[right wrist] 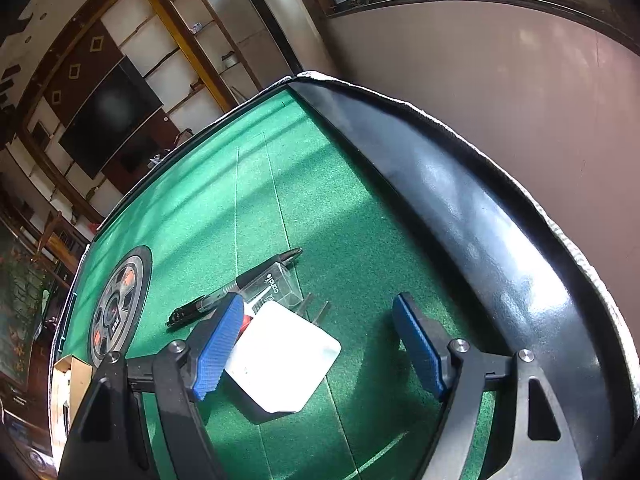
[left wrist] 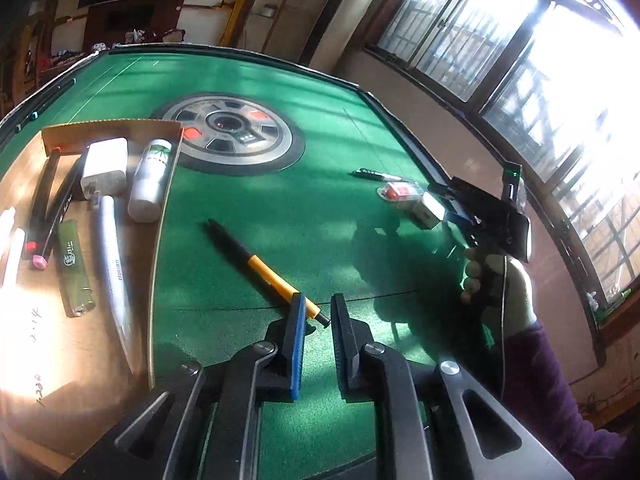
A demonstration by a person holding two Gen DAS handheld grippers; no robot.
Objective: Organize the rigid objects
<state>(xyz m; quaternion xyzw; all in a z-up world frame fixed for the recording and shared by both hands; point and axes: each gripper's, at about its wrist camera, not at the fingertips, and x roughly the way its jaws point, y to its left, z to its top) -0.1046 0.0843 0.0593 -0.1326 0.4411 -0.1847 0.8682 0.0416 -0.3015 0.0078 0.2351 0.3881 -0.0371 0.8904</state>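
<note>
Green felt covers a table [left wrist: 320, 128] with a round metal hub at its centre, lit by barred windows. On the flat cardboard tray [left wrist: 60, 320] at left lie markers, a white adapter, a cylindrical bottle and a lighter, apparently already sorted. Outstanding: the yellow-and-black pen [left wrist: 256, 264], a black pen [right wrist: 236, 286], a clear plastic case [right wrist: 276, 284] and a glossy white charger [right wrist: 284, 356]. Left gripper [left wrist: 320, 312]: narrowly parted, empty, beside the yellow pen's end. Right gripper [right wrist: 320, 320]: wide, straddling the charger, not gripping.
</note>
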